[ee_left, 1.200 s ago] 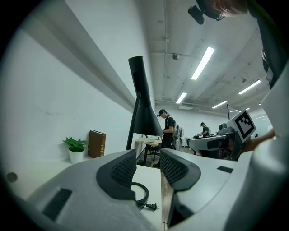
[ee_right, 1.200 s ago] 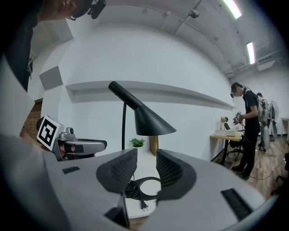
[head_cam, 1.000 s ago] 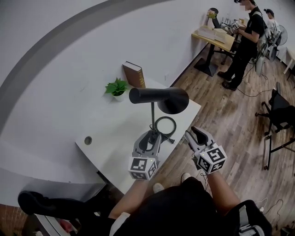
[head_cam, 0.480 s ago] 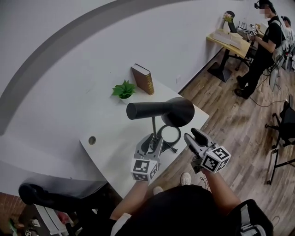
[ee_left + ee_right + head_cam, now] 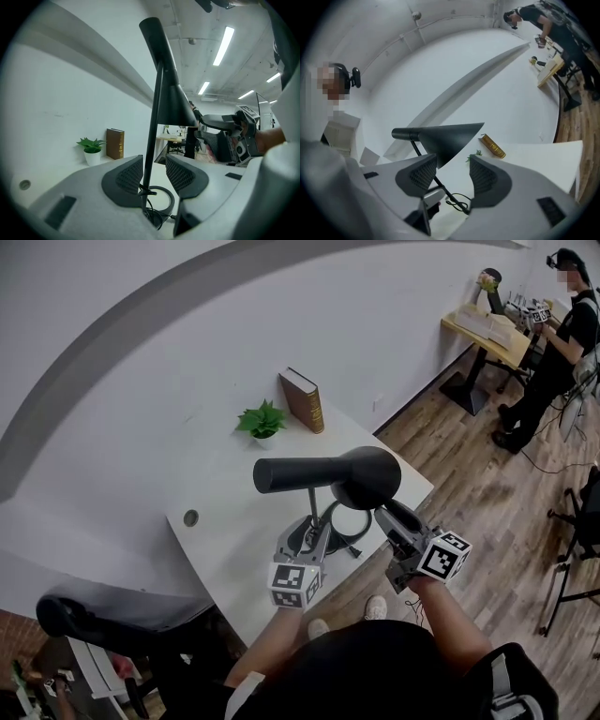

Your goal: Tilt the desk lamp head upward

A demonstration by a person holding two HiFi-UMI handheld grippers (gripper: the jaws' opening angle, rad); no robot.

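A black desk lamp stands on the white desk [image 5: 234,512]; its cone-shaped head [image 5: 328,476] lies about level on a thin stem [image 5: 312,507] over a ring base [image 5: 345,526]. My left gripper [image 5: 306,538] is low at the stem. In the left gripper view the stem [image 5: 152,140] rises between the jaws, close to the left pad with a gap to the right pad. My right gripper [image 5: 394,519] is just under the rim of the shade, its jaws opening. In the right gripper view the lamp head [image 5: 445,136] sits beyond the pads, which do not press on it.
A brown book [image 5: 303,399] and a small potted plant [image 5: 263,419] stand at the desk's back edge by the wall. A cable hole [image 5: 191,517] is at the desk's left. A black chair [image 5: 94,620] is at lower left. A person [image 5: 558,343] stands at a far desk.
The right gripper has risen to the underside of the lamp shade and its jaws have spread wider. The left gripper stays at the stem. The head camera has shifted slightly.
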